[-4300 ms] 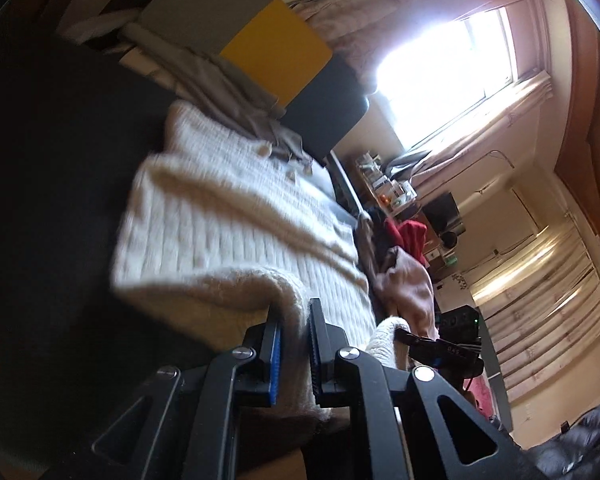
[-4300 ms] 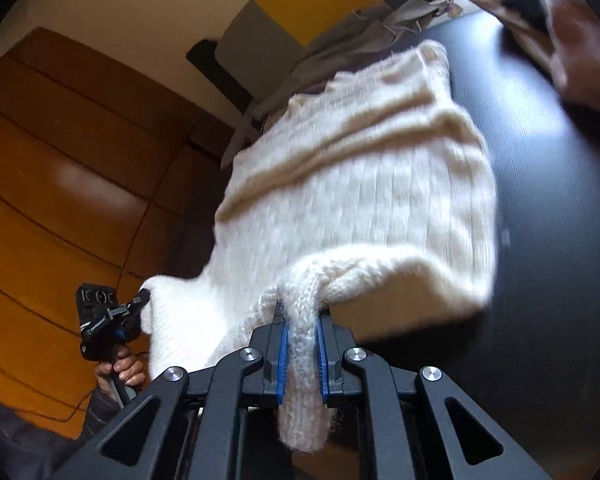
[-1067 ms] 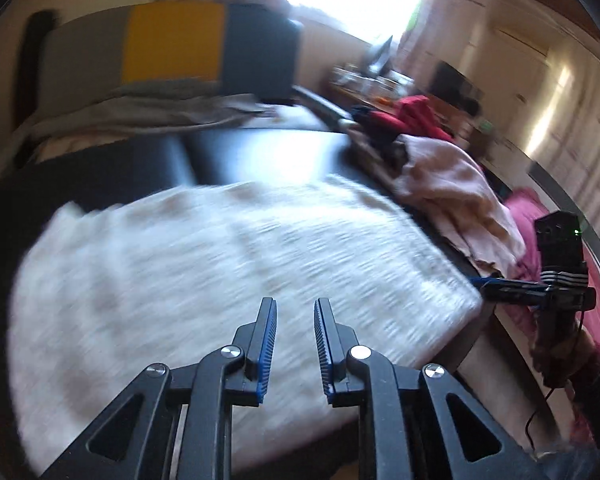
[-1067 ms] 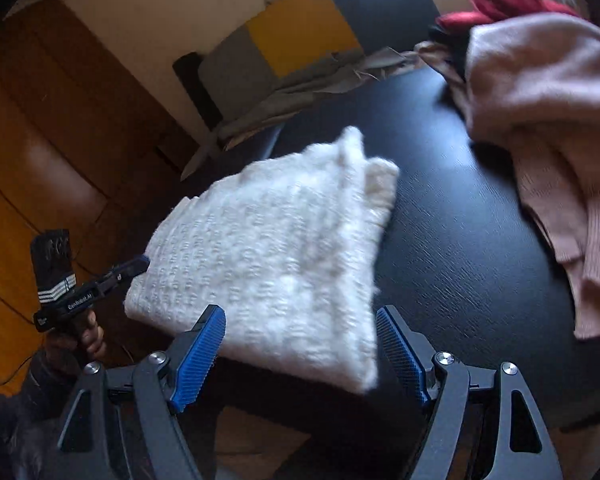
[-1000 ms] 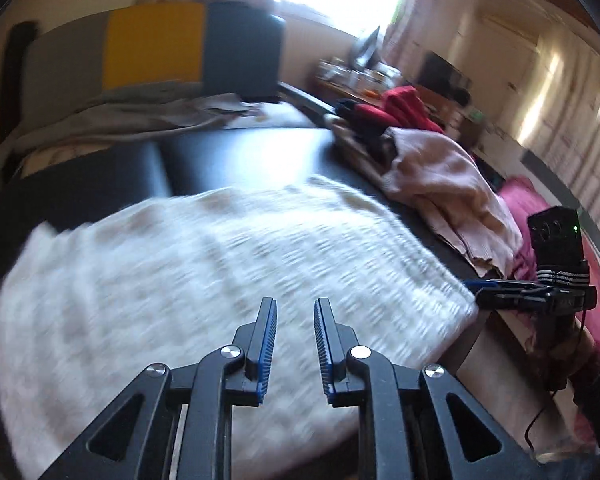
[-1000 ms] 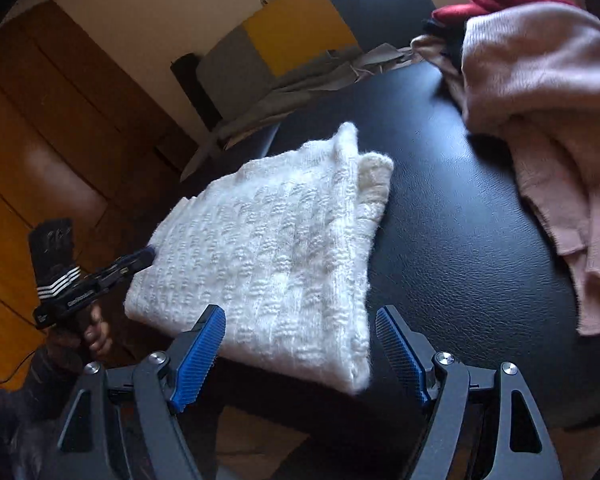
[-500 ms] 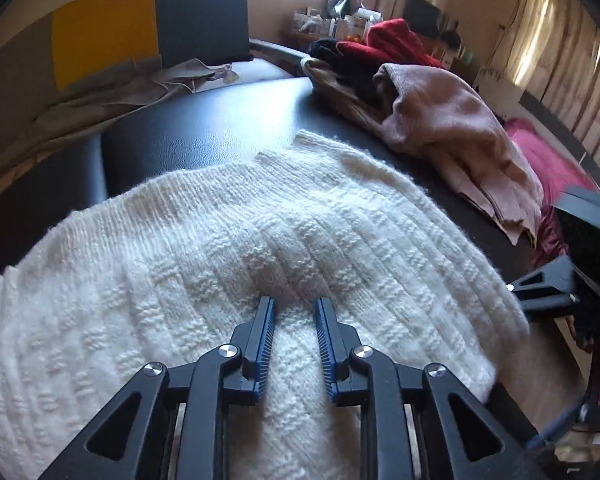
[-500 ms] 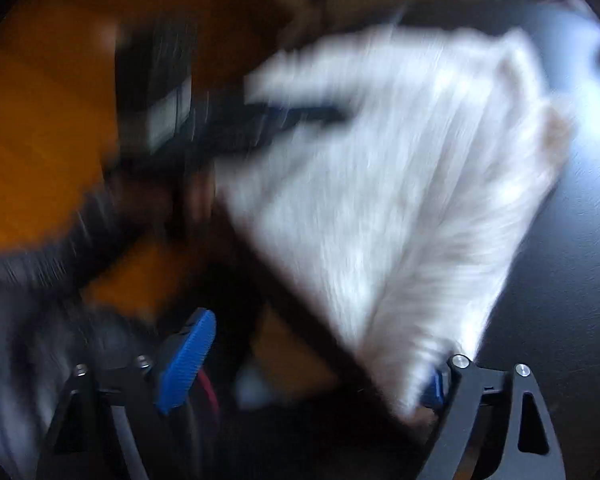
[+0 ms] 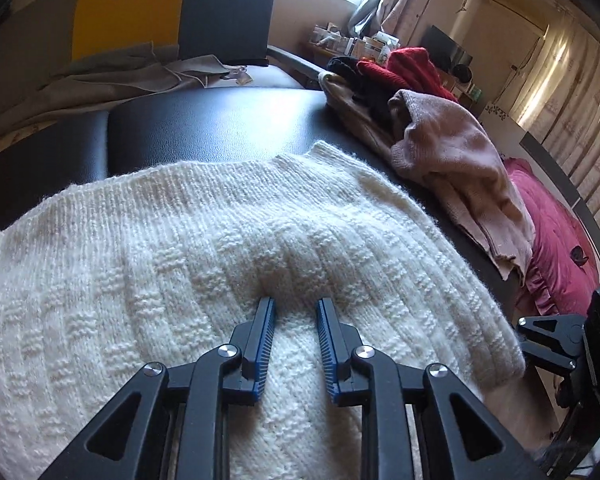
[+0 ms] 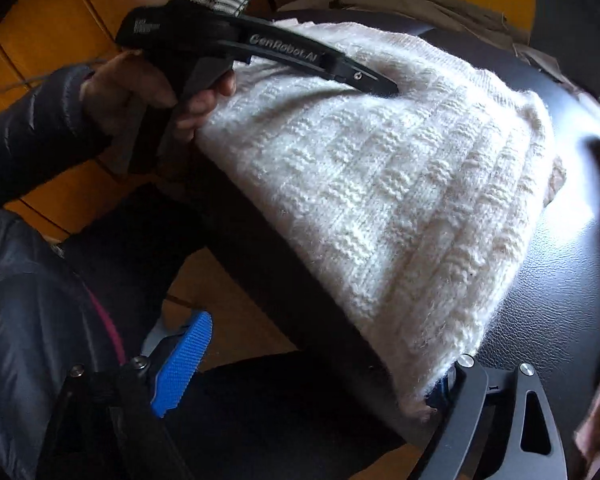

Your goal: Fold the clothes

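Observation:
A folded white knit sweater (image 9: pixel 220 240) (image 10: pixel 400 184) lies on the black table (image 9: pixel 220 120) (image 10: pixel 560 300), reaching over its near edge. My left gripper (image 9: pixel 296 308) rests its tips on top of the sweater and dents the knit; a narrow gap stays between its fingers and no fold is pinched. From the right wrist view the left gripper (image 10: pixel 380 84) lies flat across the sweater's far side. My right gripper (image 10: pixel 312 376) is wide open at the sweater's near corner, which touches its right finger (image 10: pixel 464 376). It shows at the right edge (image 9: pixel 548 340).
A pile with a pink sweater (image 9: pixel 452 152) and a red garment (image 9: pixel 412 64) sits on the table's right side. A chair (image 9: pixel 128 12) with a grey cloth (image 9: pixel 120 68) stands behind. A person's hand (image 10: pixel 140 80) and dark sleeve (image 10: pixel 28 132) are at the near edge.
Both grippers let go of the sweater after folding it over. The left gripper came down onto its top. The right gripper swung to the sweater's near corner by the table edge.

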